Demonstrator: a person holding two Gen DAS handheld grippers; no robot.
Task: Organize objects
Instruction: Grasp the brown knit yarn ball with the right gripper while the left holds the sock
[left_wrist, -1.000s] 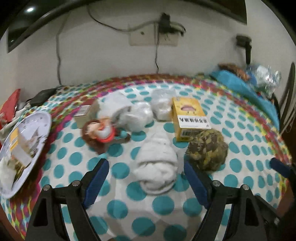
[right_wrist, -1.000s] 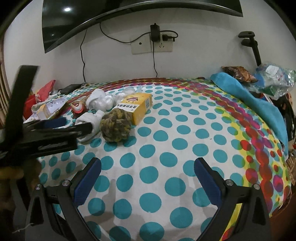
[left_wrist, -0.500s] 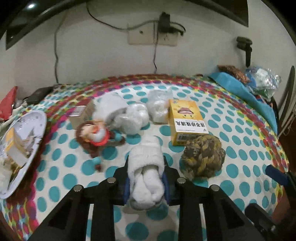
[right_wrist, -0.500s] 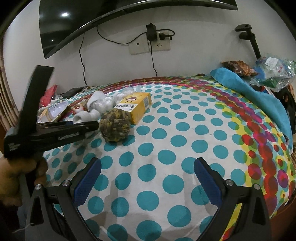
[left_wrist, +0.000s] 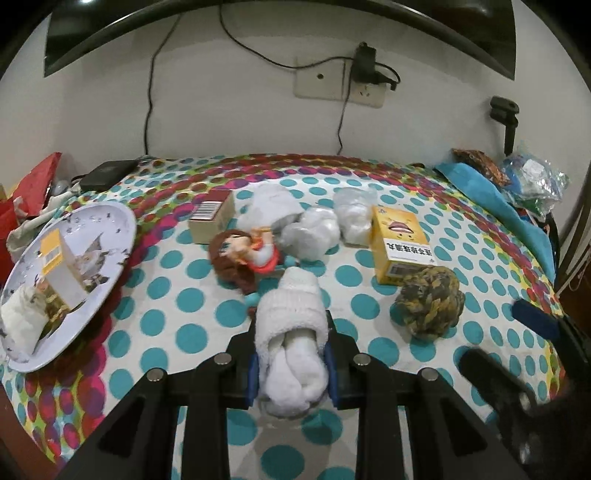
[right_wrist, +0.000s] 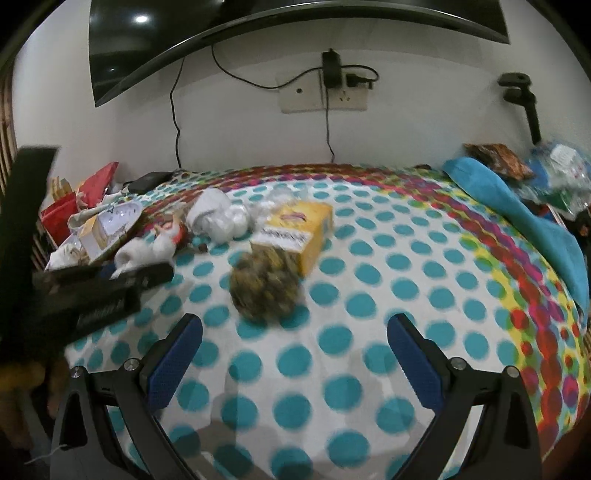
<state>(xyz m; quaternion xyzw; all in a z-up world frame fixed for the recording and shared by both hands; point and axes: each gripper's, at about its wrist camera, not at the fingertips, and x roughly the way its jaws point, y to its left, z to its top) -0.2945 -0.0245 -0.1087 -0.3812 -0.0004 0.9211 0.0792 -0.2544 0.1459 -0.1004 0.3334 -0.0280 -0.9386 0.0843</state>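
My left gripper (left_wrist: 291, 363) is shut on a white rolled sock (left_wrist: 291, 332) and holds it just above the polka-dot cloth (left_wrist: 166, 306). A brown-green woven ball (left_wrist: 430, 304) lies to its right, next to a yellow box (left_wrist: 400, 240). A doll (left_wrist: 243, 254), white bundles (left_wrist: 314, 236) and a small carton (left_wrist: 212, 218) lie behind. A white plate (left_wrist: 96, 229) at the left holds a box and a white bundle. My right gripper (right_wrist: 293, 354) is open and empty, just short of the woven ball (right_wrist: 264, 284). The left gripper also shows at the left of the right wrist view (right_wrist: 107, 284).
A blue towel (right_wrist: 517, 210) and crinkly bags (right_wrist: 557, 166) lie at the right edge. Red packets (right_wrist: 74, 195) and a black device (left_wrist: 107, 173) sit at the back left. A wall socket with cables (right_wrist: 328, 92) is behind the table.
My left gripper closed on the white rolled sock and lifted it slightly. My right gripper moved closer to the woven ball.
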